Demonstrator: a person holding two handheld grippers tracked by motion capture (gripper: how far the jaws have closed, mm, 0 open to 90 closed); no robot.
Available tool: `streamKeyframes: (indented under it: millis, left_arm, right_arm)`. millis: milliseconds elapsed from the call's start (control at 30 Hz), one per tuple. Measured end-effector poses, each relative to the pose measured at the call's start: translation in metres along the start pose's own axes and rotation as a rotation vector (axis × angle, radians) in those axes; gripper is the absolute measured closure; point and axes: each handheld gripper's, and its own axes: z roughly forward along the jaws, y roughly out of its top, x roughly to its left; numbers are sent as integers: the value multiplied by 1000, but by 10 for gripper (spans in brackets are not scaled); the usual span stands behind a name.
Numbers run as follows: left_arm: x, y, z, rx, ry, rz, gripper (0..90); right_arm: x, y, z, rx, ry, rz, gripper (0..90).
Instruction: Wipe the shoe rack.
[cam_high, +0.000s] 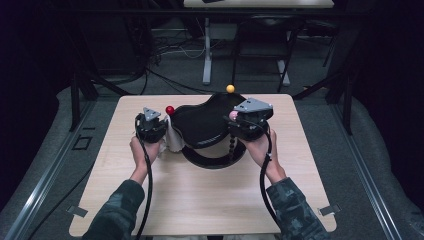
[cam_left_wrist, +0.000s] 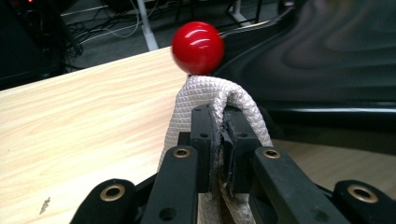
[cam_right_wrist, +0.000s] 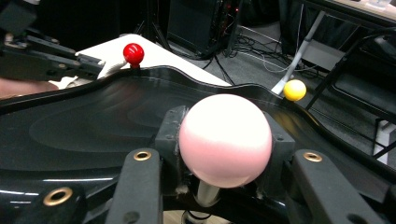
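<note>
A black moulded tray (cam_high: 202, 127) lies at the table's far middle, with small balls on stems around its rim. My left gripper (cam_high: 159, 131) is at the tray's left edge, shut on a white quilted cloth (cam_left_wrist: 198, 93) just below the red ball (cam_left_wrist: 197, 41). The cloth hangs between the jaws (cam_high: 172, 139). My right gripper (cam_high: 239, 120) is at the tray's right side, its jaws shut on either side of a pink ball (cam_right_wrist: 225, 140). A yellow ball (cam_right_wrist: 294, 89) stands at the tray's far rim. From the right gripper view the red ball (cam_right_wrist: 133, 53) and the left gripper (cam_right_wrist: 88, 63) show across the tray.
The light wooden table (cam_high: 200, 200) has bare surface in front of the tray. A string of black beads (cam_high: 231, 147) hangs over the tray's lower ring (cam_high: 212, 162). Cables, a dark frame and table legs (cam_high: 206, 50) stand on the floor beyond the far edge.
</note>
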Motion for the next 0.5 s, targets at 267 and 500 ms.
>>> streamKeyframes:
  millis: [267, 500]
  left_arm:
    - [5, -5, 12, 36, 14, -8, 838]
    - [3, -16, -3, 20, -23, -25, 836]
  right_arm:
    - [0, 0, 0, 1, 1, 1, 599]
    - [1, 0, 0, 0, -1, -2, 599]
